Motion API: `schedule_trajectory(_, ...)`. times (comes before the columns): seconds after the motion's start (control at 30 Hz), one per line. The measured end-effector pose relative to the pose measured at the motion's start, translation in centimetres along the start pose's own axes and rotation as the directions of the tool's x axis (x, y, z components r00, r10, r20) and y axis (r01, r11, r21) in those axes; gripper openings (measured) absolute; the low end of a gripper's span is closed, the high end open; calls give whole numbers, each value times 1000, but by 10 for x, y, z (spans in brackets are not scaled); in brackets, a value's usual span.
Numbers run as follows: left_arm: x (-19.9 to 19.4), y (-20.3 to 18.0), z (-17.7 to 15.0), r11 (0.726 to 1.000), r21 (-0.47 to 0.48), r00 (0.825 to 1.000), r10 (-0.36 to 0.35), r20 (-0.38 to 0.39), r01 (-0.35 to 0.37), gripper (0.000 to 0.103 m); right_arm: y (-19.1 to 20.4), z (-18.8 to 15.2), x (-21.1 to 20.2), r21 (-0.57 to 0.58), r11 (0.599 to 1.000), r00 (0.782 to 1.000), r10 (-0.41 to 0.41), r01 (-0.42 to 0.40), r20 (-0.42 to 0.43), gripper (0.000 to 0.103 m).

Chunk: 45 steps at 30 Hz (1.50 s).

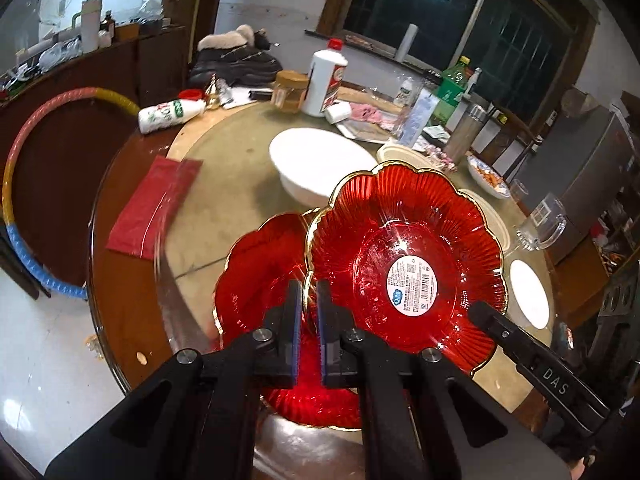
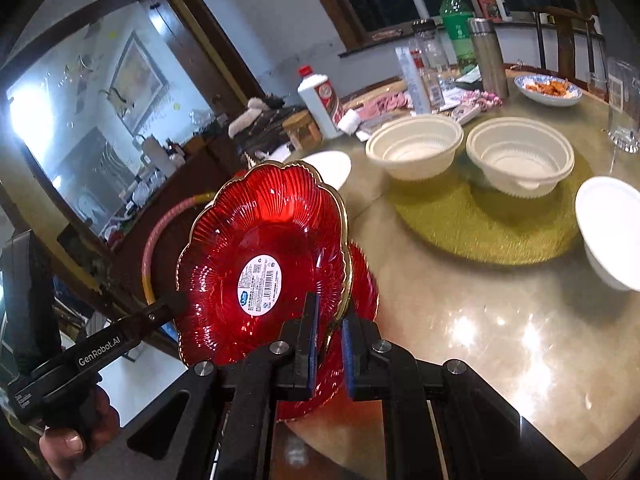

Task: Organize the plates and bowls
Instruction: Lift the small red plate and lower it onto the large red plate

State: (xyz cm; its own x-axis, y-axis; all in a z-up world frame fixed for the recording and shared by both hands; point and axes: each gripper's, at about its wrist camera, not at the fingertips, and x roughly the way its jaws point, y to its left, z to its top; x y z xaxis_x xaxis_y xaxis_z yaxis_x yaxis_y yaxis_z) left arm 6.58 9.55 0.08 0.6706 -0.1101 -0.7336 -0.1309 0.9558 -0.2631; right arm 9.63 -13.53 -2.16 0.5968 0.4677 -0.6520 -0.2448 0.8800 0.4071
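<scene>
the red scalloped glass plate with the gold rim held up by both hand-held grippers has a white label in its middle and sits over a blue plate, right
Not quite: the plate beneath is red too, not blue. The left wrist view shows the labelled red scalloped glass plate over a second red plate; both rims are gripped.

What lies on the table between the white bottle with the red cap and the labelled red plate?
A large white bowl, in the left wrist view, between the white bottle and the labelled red plate.

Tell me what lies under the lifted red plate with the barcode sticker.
A second red plate with a gold rim sits beneath the lifted red plate, on the glass table. Only its left and near parts show; the rest is covered by the upper plate.
</scene>
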Motion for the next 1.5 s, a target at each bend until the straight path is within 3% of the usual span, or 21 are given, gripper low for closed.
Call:
schedule_trajectory(0.47, 9, 16, -20, 999, -28, 999, 29, -33, -30, 4, 6, -14, 14, -37, 999, 998, -30, 27, -63, 10)
schedule_trajectory(1.5, 27, 21, -26, 997, -12, 994, 79, -70, -80, 5, 4, -15, 36, -53, 998, 993, -36, 30, -115, 10)
